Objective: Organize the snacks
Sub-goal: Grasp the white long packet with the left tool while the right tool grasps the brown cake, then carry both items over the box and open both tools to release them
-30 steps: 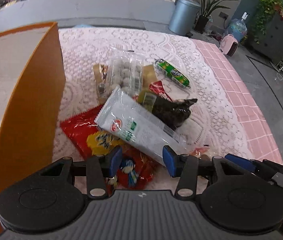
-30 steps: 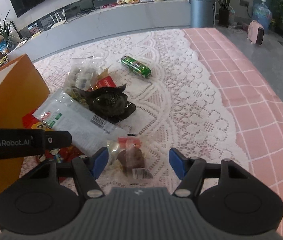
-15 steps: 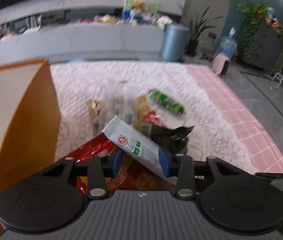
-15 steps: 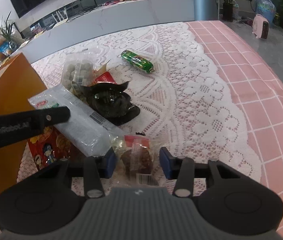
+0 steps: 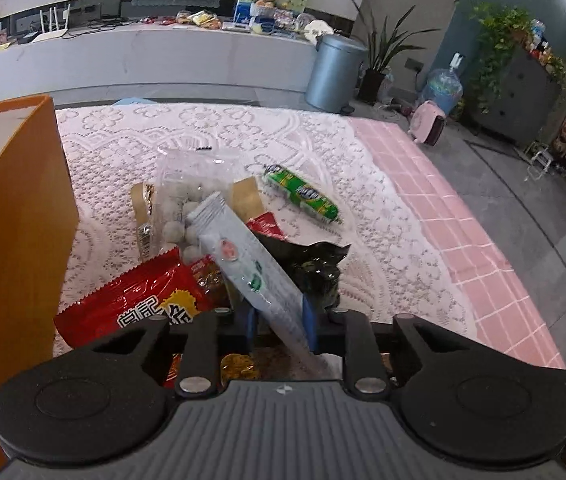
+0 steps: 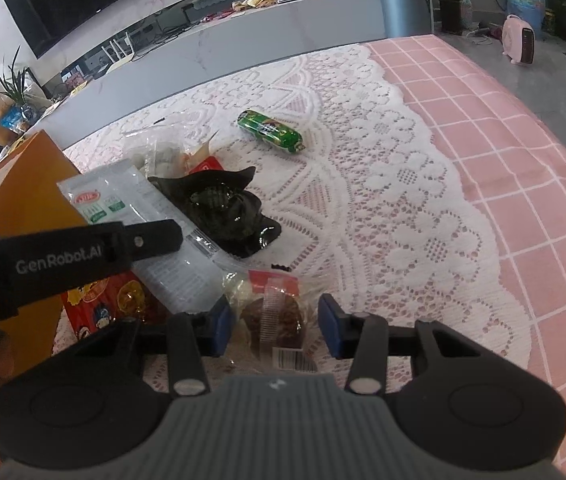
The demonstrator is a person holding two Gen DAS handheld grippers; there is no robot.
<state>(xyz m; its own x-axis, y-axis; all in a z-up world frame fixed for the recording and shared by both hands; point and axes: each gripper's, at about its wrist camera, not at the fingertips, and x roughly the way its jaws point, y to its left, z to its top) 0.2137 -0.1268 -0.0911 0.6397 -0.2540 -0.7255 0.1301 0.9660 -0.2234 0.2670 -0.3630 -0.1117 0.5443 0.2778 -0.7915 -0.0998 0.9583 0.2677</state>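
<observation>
A long white snack packet [image 5: 243, 256] stands tilted up out of the snack pile. My left gripper [image 5: 279, 320] has its jaws closing on the packet's near end, with both blue pads against it. From the right wrist view the same packet [image 6: 123, 196] runs under one of the left gripper's fingers [image 6: 151, 236]. My right gripper [image 6: 275, 330] sits low over the lace cloth. A clear-wrapped brown muffin [image 6: 283, 312] lies between its pads, which press on the wrapper's sides.
An orange box [image 5: 11, 220] stands at the left. The pile holds a red snack bag [image 5: 131, 300], a black bag [image 5: 315, 264] and a clear bag of white balls [image 5: 187, 200]. A green roll [image 5: 303, 196] lies apart. Pink checked cloth [image 6: 523, 160] runs along the right.
The left jaws narrowed onto the white packet, whose far end rose off the pile. The right jaws narrowed around the muffin packet, then held still.
</observation>
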